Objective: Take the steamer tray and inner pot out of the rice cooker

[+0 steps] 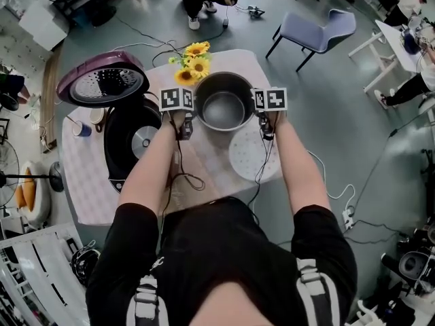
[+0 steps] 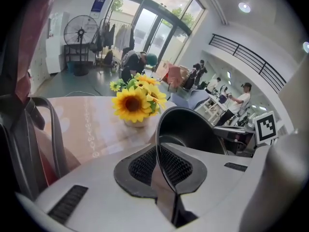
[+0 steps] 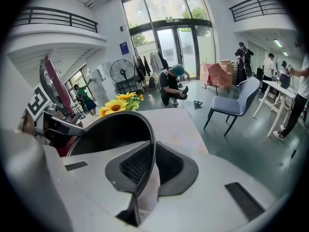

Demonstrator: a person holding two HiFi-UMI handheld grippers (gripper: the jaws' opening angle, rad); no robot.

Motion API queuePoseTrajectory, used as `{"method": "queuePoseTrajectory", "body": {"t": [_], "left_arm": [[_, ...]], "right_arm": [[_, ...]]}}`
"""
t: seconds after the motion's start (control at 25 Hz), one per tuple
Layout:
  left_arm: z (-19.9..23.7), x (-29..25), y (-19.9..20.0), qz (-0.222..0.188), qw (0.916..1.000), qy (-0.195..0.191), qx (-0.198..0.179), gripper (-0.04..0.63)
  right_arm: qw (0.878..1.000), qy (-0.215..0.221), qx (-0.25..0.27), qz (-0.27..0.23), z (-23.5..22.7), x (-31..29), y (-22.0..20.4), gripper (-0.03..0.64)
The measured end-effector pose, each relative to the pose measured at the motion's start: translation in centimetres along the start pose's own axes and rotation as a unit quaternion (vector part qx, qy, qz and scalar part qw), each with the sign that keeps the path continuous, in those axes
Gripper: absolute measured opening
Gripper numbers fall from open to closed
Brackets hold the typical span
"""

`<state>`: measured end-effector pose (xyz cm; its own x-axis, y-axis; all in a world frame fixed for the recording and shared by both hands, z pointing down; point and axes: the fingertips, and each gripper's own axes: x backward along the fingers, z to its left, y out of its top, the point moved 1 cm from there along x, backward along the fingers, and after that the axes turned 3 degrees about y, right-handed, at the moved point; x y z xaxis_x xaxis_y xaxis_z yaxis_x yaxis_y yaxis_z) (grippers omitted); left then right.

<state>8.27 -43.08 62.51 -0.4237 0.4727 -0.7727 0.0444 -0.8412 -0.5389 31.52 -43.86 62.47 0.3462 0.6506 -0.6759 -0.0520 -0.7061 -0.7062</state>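
One inner pot [image 1: 224, 104], upright (mouth up)

No print is legible; the blue wall sign [image 2: 98, 5] is too small.

Left gripper [image 2: 166, 187] clamps inner pot [image 2: 193, 129] rim.

The inner pot [image 2: 193, 129] rim between your left gripper [image 2: 161, 175] jaws is thin, smooth, glossy dark metal; the pads [image 2: 140, 168] are black, rough mesh set in matt grey plastic.
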Motion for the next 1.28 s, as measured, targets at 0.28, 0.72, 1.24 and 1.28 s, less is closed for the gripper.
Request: {"method": "queuePoseTrajectory", "body": {"t": [0.28,0.72,1.24,1.28], "left_arm": [[0.1,1.3,0.4,-0.040,0.9942,0.085,-0.053,0.052],[-6.1,16.7,6.1,-0.295,0.9200,0.109,-0.234,0.080],[0.6,41.8,-1.1,-0.483,0.8370,0.191,-0.173,0.005],[1.7,42.4,-2.1,-0.481,0.8393,0.191,-0.167,0.005]], "right_arm": [[0.999,-0.027,0.006,-0.024,0.3,0.2,-0.3,0.062],[0.944,-0.037,0.105,-0.311,10.9,14.9,10.3,0.109],[0.857,0.097,0.187,-0.471,36.3,25.9,11.6,0.000],[0.859,0.109,0.186,-0.464,37.5,25.3,11.0,0.000]]}}
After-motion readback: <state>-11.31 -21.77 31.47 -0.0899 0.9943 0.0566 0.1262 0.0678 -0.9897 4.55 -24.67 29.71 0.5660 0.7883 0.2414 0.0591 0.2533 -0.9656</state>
